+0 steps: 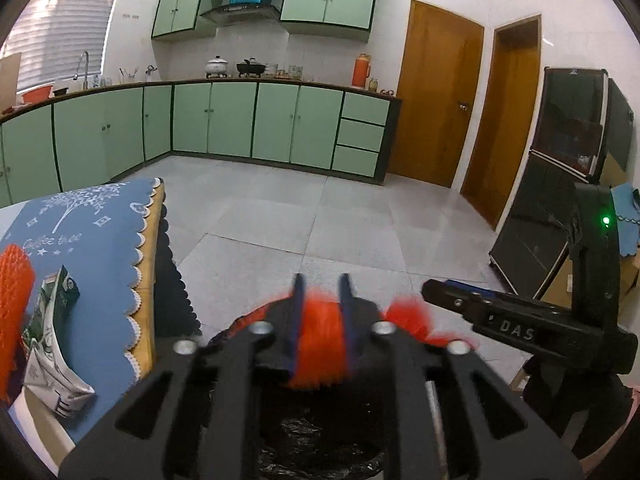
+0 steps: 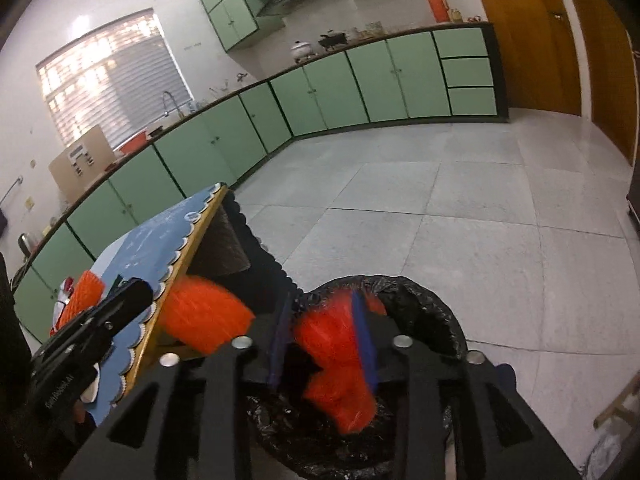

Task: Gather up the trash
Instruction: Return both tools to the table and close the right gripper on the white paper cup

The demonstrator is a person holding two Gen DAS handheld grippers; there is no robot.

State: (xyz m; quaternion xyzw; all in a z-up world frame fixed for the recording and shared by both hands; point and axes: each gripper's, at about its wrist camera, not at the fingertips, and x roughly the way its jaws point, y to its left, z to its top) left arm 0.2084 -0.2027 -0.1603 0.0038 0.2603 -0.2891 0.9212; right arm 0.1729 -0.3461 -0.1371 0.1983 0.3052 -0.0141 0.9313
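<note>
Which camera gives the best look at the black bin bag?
The right wrist view: the black bin bag shows its rolled rim and open mouth on the floor beside the table. The left wrist view catches only a crinkled patch of the bag beneath the tool.

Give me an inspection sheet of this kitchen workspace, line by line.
Surface: table under a blue scalloped cloth.
Job's things: bin lined with a black bag below both grippers; blurred orange mesh pieces at each gripper.
Clutter: crumpled carton and another orange mesh piece on the cloth.
Grippers: left gripper has orange mesh between its jaws; right gripper likewise; both over the bin; whether the pads press cannot be told.
Cables: dark wires by the right gripper's body.
Surroundings: green cabinets, wooden doors, tiled floor.
</note>
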